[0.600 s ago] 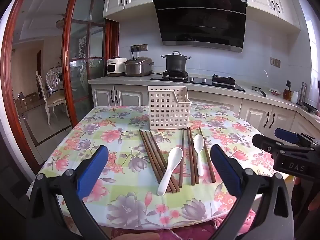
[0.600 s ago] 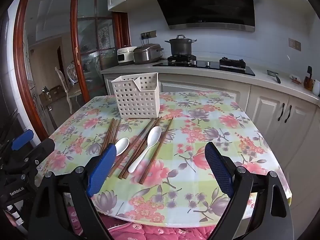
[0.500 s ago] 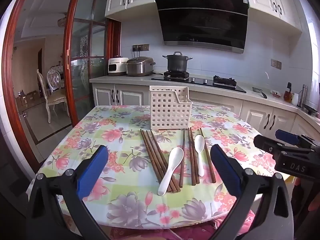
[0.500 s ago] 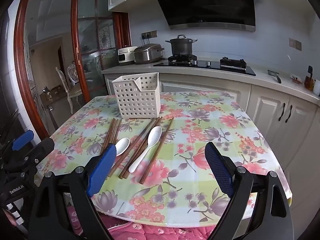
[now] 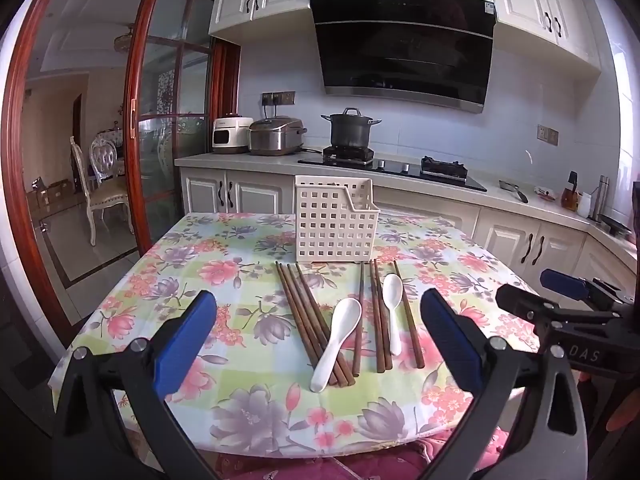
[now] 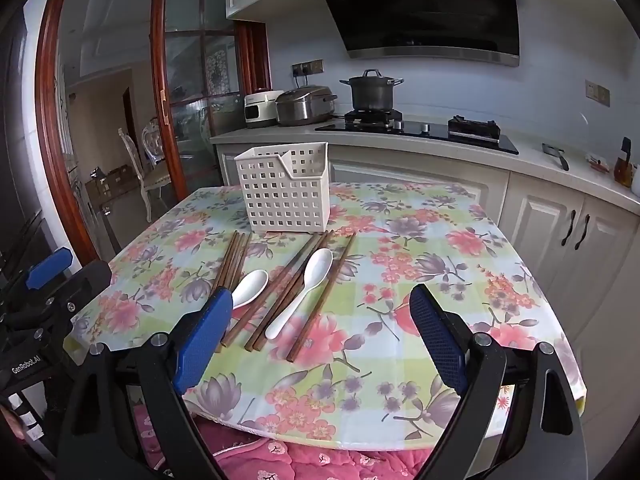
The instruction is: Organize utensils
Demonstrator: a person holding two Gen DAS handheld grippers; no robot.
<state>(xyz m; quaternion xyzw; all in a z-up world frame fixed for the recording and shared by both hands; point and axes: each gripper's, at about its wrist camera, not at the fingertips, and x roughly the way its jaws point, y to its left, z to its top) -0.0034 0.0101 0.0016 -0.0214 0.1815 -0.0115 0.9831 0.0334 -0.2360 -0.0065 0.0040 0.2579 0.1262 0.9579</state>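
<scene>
Chopsticks (image 5: 310, 322) and two white spoons lay in a loose row on the flowered tablecloth (image 5: 168, 280), just in front of the white slotted basket (image 5: 334, 220). Left bunch of chopsticks sat close together with the bigger spoon (image 5: 338, 342) lying across their near ends. Smaller spoon (image 5: 393, 308) lay among the right-hand sticks (image 5: 378, 316), touching them; exact stick count was hard to tell where they overlapped. Basket stood upright near the table's far side, its inside hidden from both cameras.

Left gripper (image 5: 318, 336) hung over the near table edge with jaws wide apart, nothing between them, well short of the utensils. Right gripper (image 6: 320, 336) was likewise spread wide with nothing in it; in its own view its left pad (image 6: 204, 336) covered the near end of the bigger spoon (image 6: 248, 286) and some stick tips. Each gripper showed only partly at the edge of the other's view, cut off by the frame. A fingertip (image 5: 622, 414) showed at the far right edge, blurred.

Behind the table ran a counter with a dark pot (image 5: 350, 128) on the stove and two cookers (image 5: 276, 136) beside it. Pink quilted cloth (image 6: 304, 462) showed below the table edge.
</scene>
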